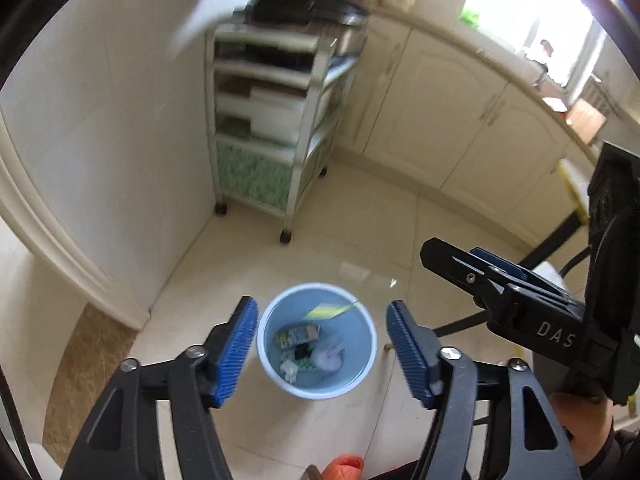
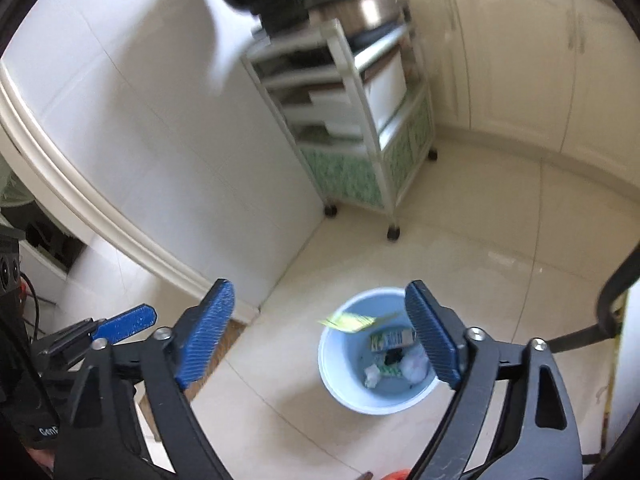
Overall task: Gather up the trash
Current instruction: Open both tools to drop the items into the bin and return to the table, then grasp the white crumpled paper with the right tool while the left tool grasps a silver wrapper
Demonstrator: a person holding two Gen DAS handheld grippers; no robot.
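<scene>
**Operator:** Above the floor [image 1: 400,216], both tools hang over the bin [image 1: 362,316]. Status?

**Technician:** Left tool [image 1: 322,354]: released, jaws spread, nothing held. Right tool [image 2: 320,340]: released, likewise bare. A yellow wrapper [image 1: 326,311] appears blurred at the bin's rim, apparently falling. Carton [image 1: 298,335] and crumpled paper [image 1: 330,356] lie inside on the bottom.

**Operator:** Failure modes?

**Technician:** The wrapper is light and near the far rim; it may drift, catch the edge and land on the floor. Secondly, the two tools are close together; a careless swing could knock them against each other. Lowering either one could tip the bin, spilling its contents.
</scene>
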